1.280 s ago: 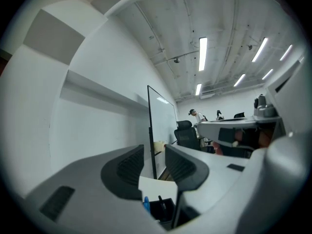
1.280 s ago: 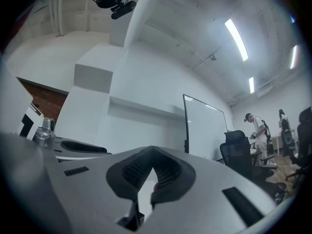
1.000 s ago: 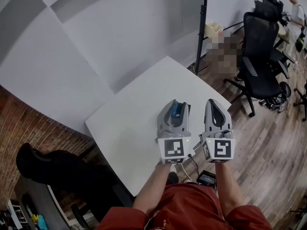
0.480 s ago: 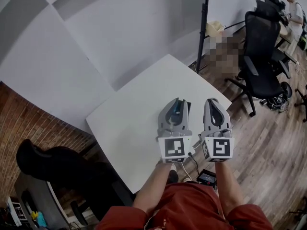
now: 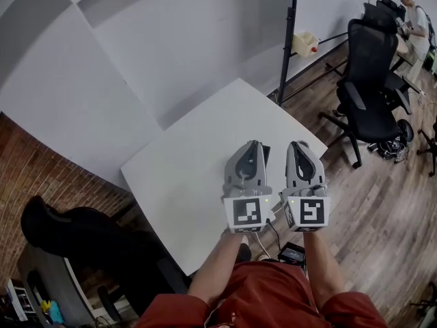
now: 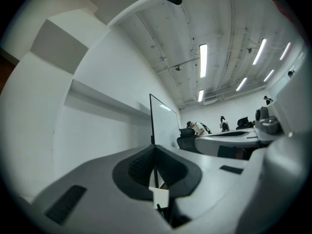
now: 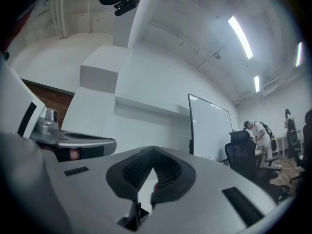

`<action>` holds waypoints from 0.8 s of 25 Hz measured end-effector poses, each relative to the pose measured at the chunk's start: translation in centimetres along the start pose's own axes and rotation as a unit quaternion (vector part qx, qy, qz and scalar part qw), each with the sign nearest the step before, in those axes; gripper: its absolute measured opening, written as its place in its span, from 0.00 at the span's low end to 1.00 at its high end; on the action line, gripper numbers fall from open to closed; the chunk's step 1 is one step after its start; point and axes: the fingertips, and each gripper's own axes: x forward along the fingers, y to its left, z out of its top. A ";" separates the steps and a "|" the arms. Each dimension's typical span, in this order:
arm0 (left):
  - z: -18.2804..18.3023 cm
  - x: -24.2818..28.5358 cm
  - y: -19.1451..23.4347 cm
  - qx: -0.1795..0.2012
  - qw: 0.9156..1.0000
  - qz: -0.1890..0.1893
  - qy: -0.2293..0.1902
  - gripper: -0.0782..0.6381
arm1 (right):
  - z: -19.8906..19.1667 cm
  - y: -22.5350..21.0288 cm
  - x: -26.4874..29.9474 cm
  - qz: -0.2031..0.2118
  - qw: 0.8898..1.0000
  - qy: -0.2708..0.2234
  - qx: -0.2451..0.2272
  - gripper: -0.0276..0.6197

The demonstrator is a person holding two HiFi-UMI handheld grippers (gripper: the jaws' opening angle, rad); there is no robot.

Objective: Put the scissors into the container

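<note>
I'm holding both grippers side by side over the near part of the white table (image 5: 184, 176), pointing roughly level and away from me. The left gripper (image 5: 254, 144) has just been closing its jaws, and in its own view the tips are meeting with nothing between them. The right gripper (image 5: 299, 145) is also showing its tips together, gripping nothing.

I'm not finding the scissors or the container in any view, so I can't say where either lies. With both grippers carrying nothing, I'm reading this as fitting either end of the job: the scissors waiting somewhere out of sight, or already sitting in a container out of sight. The pictures aren't settling which.

As for what I'm missing: the grippers and my forearms are covering the strip of table under them, and my body is cutting off its near corner. Both gripper views are looking over the tabletop at the white wall, a whiteboard and distant desks, so they're showing me nothing of the table surface. The floor beyond the office chair (image 5: 372, 80) is too cluttered and small to search.
</note>
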 end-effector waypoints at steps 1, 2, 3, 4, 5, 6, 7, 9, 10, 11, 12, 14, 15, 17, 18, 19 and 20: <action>0.0 -0.1 0.0 0.000 1.000 0.000 -0.002 0.13 | 0.1 0.1 0.0 0.002 1.000 -0.001 -0.001 0.05; -0.1 -0.1 0.0 -0.001 1.000 0.001 -0.002 0.13 | 0.2 0.1 0.0 0.003 1.000 -0.001 -0.001 0.05; -0.3 -0.1 0.1 -0.004 1.000 0.001 -0.001 0.13 | 0.2 0.2 0.0 0.003 1.000 -0.002 -0.001 0.05; -0.5 -0.1 0.2 -0.008 1.000 0.002 0.000 0.13 | 0.2 0.2 0.0 0.002 1.000 -0.001 -0.002 0.05; -0.6 -0.1 0.3 -0.012 1.000 0.004 0.002 0.13 | 0.1 0.2 0.1 0.001 1.000 0.001 -0.004 0.05; -0.8 -0.1 0.5 -0.014 1.000 0.006 0.003 0.13 | 0.1 0.3 0.1 -0.001 1.000 0.004 -0.005 0.06; -0.9 -0.1 0.6 -0.013 1.000 0.008 0.004 0.13 | 0.1 0.3 0.2 -0.002 1.000 0.007 -0.007 0.05; -0.9 -0.1 0.8 -0.011 1.000 0.010 0.006 0.13 | 0.1 0.4 0.3 -0.002 1.000 0.006 -0.010 0.05; -1.0 -0.1 0.9 -0.009 1.000 0.011 0.007 0.13 | 0.1 0.4 0.4 -0.001 1.000 0.003 -0.011 0.05; -1.2 -0.1 0.9 -0.008 1.000 0.012 0.009 0.13 | 0.1 0.4 0.4 0.000 1.000 -0.001 -0.011 0.05; -1.4 -0.1 0.9 -0.006 1.000 0.013 0.010 0.13 | 0.1 0.4 0.4 0.000 1.000 -0.003 -0.011 0.05; -1.5 0.0 0.9 -0.008 1.000 0.012 0.011 0.13 | 0.0 0.3 0.4 -0.001 1.000 -0.003 -0.009 0.05; -1.5 -0.1 0.8 -0.010 1.000 0.011 0.010 0.13 | -0.1 0.3 0.4 -0.001 1.000 -0.002 -0.007 0.05; -1.3 0.0 0.7 -0.014 1.000 0.008 0.007 0.13 | 0.0 0.3 0.4 -0.004 1.000 0.002 -0.002 0.05; -1.1 0.0 0.7 -0.015 1.000 0.006 0.005 0.13 | 0.0 0.3 0.5 -0.003 1.000 0.002 -0.001 0.06; -1.0 0.0 0.7 -0.015 1.000 0.005 0.003 0.13 | 0.0 0.4 0.5 -0.003 1.000 0.001 0.000 0.06; -0.8 0.0 0.7 -0.015 1.000 0.005 0.001 0.13 | 0.2 0.4 0.5 -0.002 1.000 0.001 0.001 0.06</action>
